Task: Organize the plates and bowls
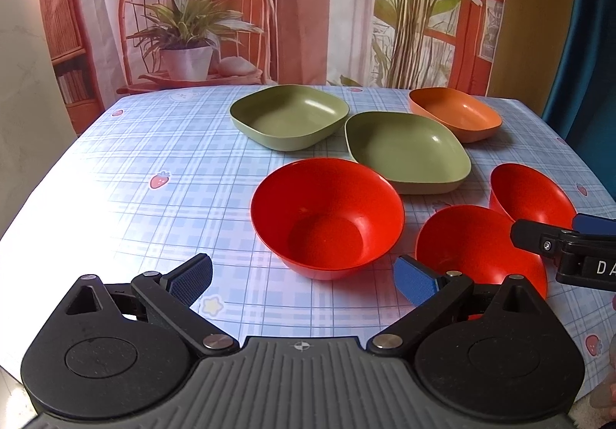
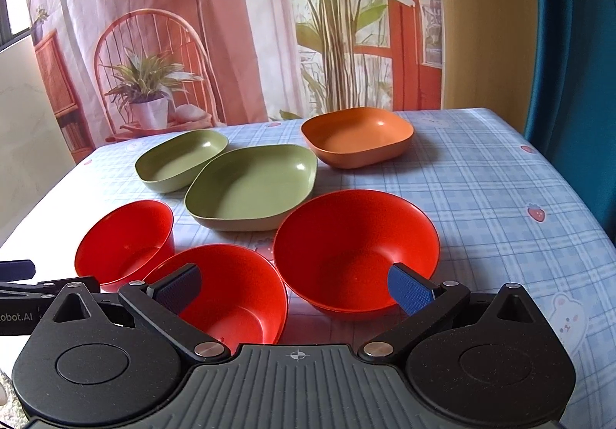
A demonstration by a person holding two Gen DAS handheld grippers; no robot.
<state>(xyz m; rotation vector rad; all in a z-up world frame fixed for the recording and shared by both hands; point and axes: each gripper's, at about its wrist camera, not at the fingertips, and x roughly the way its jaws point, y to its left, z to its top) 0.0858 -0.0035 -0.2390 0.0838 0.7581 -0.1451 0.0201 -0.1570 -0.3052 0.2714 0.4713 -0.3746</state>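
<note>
Three red round bowls stand at the table's near side: a left one (image 1: pixel 327 221) (image 2: pixel 125 242), a middle one (image 1: pixel 477 244) (image 2: pixel 231 290) and a right one (image 1: pixel 533 194) (image 2: pixel 356 255). Behind them lie two green square plates (image 1: pixel 288 115) (image 1: pixel 408 149), also in the right wrist view (image 2: pixel 181 159) (image 2: pixel 252 184), and an orange square plate (image 1: pixel 454 113) (image 2: pixel 358 136). My left gripper (image 1: pixel 304 280) is open and empty, low in front of the left bowl. My right gripper (image 2: pixel 294 286) is open and empty, over the gap between the middle and right bowls.
The table (image 1: pixel 154 159) has a blue plaid cloth with strawberry prints. A printed backdrop (image 1: pixel 231 5) hangs behind the far edge. A blue curtain (image 2: pixel 577 44) hangs at the right. My right gripper's finger (image 1: pixel 558 240) shows at the right edge of the left wrist view.
</note>
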